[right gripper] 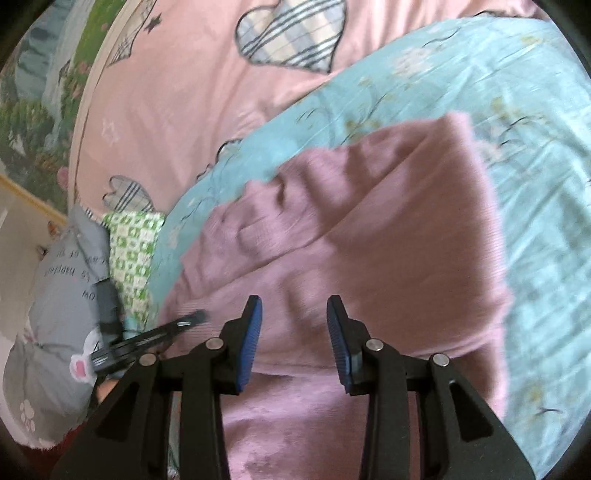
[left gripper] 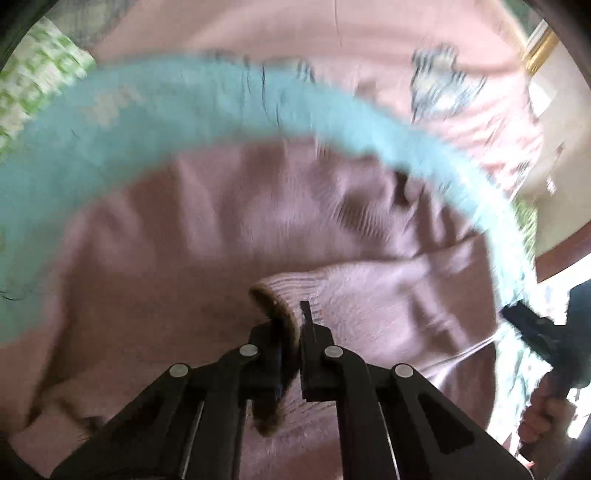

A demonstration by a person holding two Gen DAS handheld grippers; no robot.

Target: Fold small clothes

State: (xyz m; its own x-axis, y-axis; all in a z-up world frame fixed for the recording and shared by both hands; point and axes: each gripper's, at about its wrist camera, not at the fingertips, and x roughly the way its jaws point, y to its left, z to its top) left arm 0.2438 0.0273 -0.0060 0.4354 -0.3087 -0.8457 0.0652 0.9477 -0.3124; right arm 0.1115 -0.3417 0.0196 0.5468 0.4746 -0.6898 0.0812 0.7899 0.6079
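In the left wrist view, motion blur is smearing most of the scene, so the prints on the bedding are hard to read. The left gripper (left gripper: 293, 325) is pinching the ribbed cuff (left gripper: 275, 299) of the mauve sweater (left gripper: 229, 229), its fingers closed on the cuff edge. The sweater is lying across a light blue quilt (left gripper: 147, 114), which is curving over a pink sheet (left gripper: 295, 33). At the right edge the right gripper (left gripper: 517, 314) is showing only partly, with the person's hand (left gripper: 546, 410) cut off by the frame; from here its state cannot be told.

In the right wrist view, the right gripper (right gripper: 294, 314) is hovering over the mauve sweater (right gripper: 369, 236) with its blue-padded fingers spread apart, grasping nothing. The sweater is lying on the light blue quilt (right gripper: 517, 110), beside the pink sheet (right gripper: 166, 92) with plaid hearts. At the left, the left gripper (right gripper: 192, 317) is appearing blurred at the sweater's edge, near a green checked cloth (right gripper: 131, 251) and a grey printed cushion (right gripper: 55, 295) whose lettering is too small to read.
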